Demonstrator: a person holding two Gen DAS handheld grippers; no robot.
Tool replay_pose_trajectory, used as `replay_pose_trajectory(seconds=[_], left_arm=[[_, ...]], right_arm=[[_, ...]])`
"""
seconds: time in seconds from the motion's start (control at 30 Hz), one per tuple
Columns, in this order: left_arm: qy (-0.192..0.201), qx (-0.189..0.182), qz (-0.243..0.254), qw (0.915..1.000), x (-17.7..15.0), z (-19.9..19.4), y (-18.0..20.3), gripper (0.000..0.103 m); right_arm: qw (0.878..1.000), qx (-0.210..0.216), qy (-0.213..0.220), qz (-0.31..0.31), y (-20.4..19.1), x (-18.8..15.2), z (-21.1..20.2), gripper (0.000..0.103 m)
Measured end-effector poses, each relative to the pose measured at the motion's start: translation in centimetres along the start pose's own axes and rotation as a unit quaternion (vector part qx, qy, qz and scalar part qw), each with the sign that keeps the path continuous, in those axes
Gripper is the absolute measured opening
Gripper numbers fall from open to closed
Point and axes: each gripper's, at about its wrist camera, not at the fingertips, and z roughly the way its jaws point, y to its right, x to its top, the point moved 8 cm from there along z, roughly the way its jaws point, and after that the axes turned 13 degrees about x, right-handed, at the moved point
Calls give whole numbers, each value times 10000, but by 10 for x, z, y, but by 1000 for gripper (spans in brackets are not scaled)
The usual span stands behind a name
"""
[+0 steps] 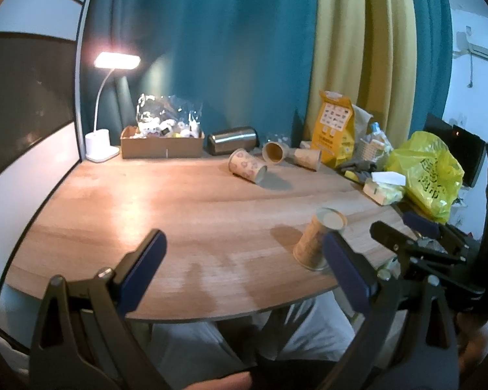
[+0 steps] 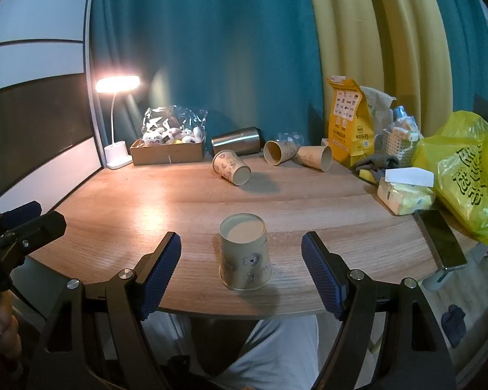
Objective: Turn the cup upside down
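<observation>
A paper cup (image 2: 245, 253) stands upside down, base up, near the front edge of the wooden table (image 2: 179, 201). My right gripper (image 2: 241, 256) is open, its blue pads wide on either side of the cup and not touching it. In the left wrist view the same cup (image 1: 318, 239) stands at the right, just beyond my open left gripper (image 1: 244, 253), which holds nothing. Three more paper cups lie on their sides at the back: one (image 2: 231, 166), a second (image 2: 278, 151), a third (image 2: 315, 157).
At the back stand a lit desk lamp (image 2: 117, 110), a cardboard box of toys (image 2: 169, 149) and a steel tumbler on its side (image 2: 237, 144). At the right are an orange bag (image 2: 349, 123), a tissue pack (image 2: 406, 191), a yellow plastic bag (image 2: 465, 175) and a phone (image 2: 442, 239).
</observation>
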Motion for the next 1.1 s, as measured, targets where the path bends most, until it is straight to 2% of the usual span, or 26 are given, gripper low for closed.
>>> replay_pose_trajectory(seconds=[1.1], left_arm=[[-24, 1, 32, 10000, -1, -1, 4, 98]], right_arm=[[10000, 11, -27, 26, -2, -2, 1, 79]])
